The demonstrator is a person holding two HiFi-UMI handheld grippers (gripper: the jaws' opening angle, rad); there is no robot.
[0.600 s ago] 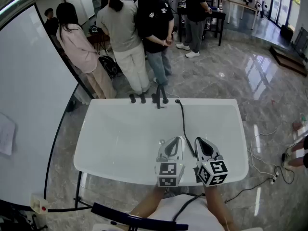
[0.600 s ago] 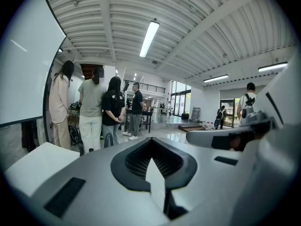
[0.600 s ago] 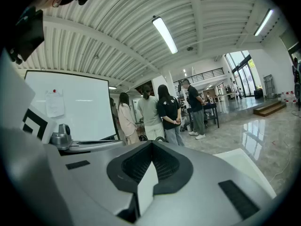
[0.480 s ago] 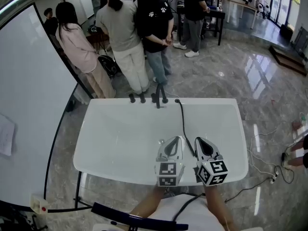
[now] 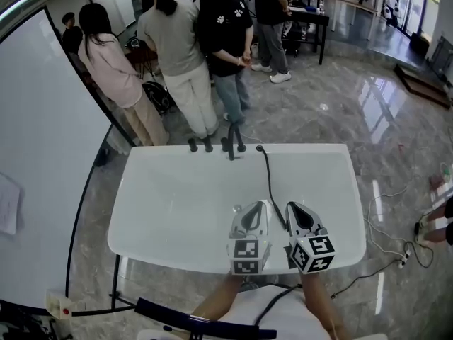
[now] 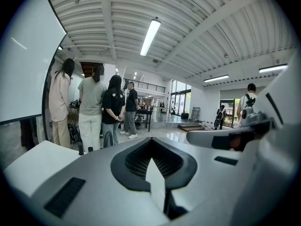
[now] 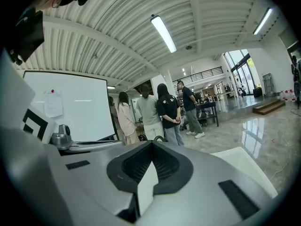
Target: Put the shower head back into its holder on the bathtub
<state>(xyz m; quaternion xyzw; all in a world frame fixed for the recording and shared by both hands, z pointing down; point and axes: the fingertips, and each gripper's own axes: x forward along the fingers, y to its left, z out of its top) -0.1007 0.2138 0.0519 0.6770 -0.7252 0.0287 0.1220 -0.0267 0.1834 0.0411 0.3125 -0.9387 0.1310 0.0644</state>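
In the head view a white bathtub (image 5: 163, 211) lies below me. Black tap fittings (image 5: 232, 146) stand in a row on its far rim. A black shower hose (image 5: 270, 183) runs from that rim down into the tub and vanishes between my two grippers; the shower head itself is hidden. My left gripper (image 5: 262, 205) and right gripper (image 5: 289, 206) hover side by side over the tub's near right part. Both are shut with nothing in them. In the left gripper view the left gripper (image 6: 151, 143) has its jaws together, and so does the right gripper (image 7: 151, 144) in the right gripper view.
Several people (image 5: 177, 55) stand just beyond the tub's far rim. A large white board (image 5: 42, 154) stands along the left. A cable (image 5: 386, 250) trails over the glossy marble floor (image 5: 340, 112) on the right. A small drain fitting (image 5: 238, 208) sits in the tub.
Both grippers have kept still. Only the people in the background have shifted a little.
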